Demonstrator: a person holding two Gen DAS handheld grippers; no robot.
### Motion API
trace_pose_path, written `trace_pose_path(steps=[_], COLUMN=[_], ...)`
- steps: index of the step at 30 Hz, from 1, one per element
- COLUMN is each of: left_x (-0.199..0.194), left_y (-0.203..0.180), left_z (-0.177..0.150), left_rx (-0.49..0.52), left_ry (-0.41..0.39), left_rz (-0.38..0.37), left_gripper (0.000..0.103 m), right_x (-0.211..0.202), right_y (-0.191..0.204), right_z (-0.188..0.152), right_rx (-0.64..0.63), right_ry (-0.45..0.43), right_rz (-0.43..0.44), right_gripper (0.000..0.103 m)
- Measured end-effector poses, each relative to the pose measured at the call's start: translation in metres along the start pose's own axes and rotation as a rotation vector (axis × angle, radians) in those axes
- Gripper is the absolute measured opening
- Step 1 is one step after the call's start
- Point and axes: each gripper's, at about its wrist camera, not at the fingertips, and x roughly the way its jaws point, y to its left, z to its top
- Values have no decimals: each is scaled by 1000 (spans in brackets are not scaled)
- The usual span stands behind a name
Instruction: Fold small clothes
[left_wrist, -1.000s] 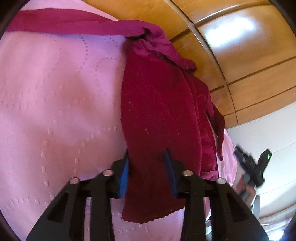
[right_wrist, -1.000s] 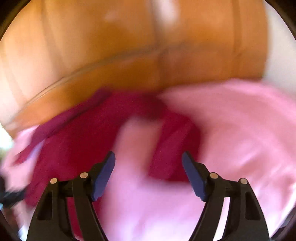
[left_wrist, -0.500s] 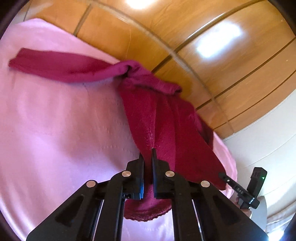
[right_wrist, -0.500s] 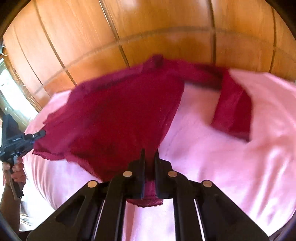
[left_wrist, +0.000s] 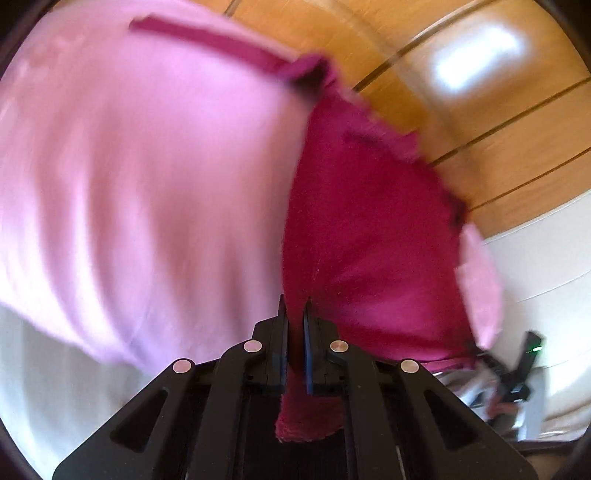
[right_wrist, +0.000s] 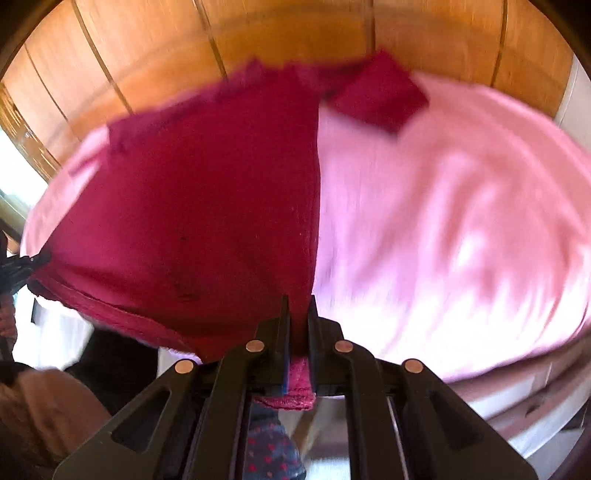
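Two grippers: each one is pinching a bottom corner of the same garment.
Left wrist view, left gripper (left_wrist: 294, 325): its jaws are pressing nearly together, with only the cloth's thickness between them, and are clamping the hem of the dark red garment (left_wrist: 369, 229); a flap of hem is hanging out below the jaws.
Left wrist view, garment: it is stretching away from the jaws over the pink bedspread (left_wrist: 147, 166) toward the wooden wall (left_wrist: 498, 110), with one sleeve (left_wrist: 207, 40) lying out to the far left.
Left wrist view, right gripper (left_wrist: 513, 384): it is showing blurred at the far right edge, near the other hem corner.
Right wrist view, right gripper (right_wrist: 298, 325): its jaws are likewise squeezing almost shut on the garment's hem (right_wrist: 207, 206), a little edge poking out beneath.
Right wrist view, garment: it is spreading leftward across the bedspread (right_wrist: 443, 206); a sleeve (right_wrist: 380, 96) is lying folded near the top.
Risk: both views are smearing with motion, so the thin bite of hem is probably liable to slip out if the pull is uneven.
Risk, sleeves: they are likely to bunch or trail crooked, spoiling a neat fold.
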Motion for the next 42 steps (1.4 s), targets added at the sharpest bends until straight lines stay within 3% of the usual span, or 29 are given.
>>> trace_pose_path(steps=[2, 4, 6, 10, 12, 13, 14, 21, 29, 42], left_x=[14, 14, 8, 2, 3, 4, 5, 35, 56, 77], left_y=[4, 0, -13, -36, -48, -57, -63, -103, -131, -135], left_z=[-2, 6, 14, 32, 35, 37, 38, 49, 51, 52], left_rx=[-3, -18, 22, 79, 118, 133, 139, 220, 308, 318], left_ry=[12, -14, -67, -137, -160, -182, -203, -196, -193, -138], left_rz=[32, 44, 71, 97, 100, 109, 108, 101, 134, 154], left_gripper=[7, 7, 7, 7, 30, 56, 65, 65, 65, 65], right_x=[4, -6, -18, -13, -6, -5, -2, 9, 6, 17], right_y=[3, 6, 13, 29, 42, 46, 56, 99, 102, 96], right_z=[2, 9, 23, 53, 67, 71, 76, 101, 106, 112], right_rx=[-5, -5, -14, -1, -1, -11, -30, -130, -99, -73], right_ry=[-4, -62, -165, -241, -274, -286, -306, -361, -359, -340], right_rz=[-12, -29, -104, -184, -213, -227, -241, -267, -241, -227], right_gripper=[8, 20, 61, 65, 68, 69, 71, 83, 84, 85])
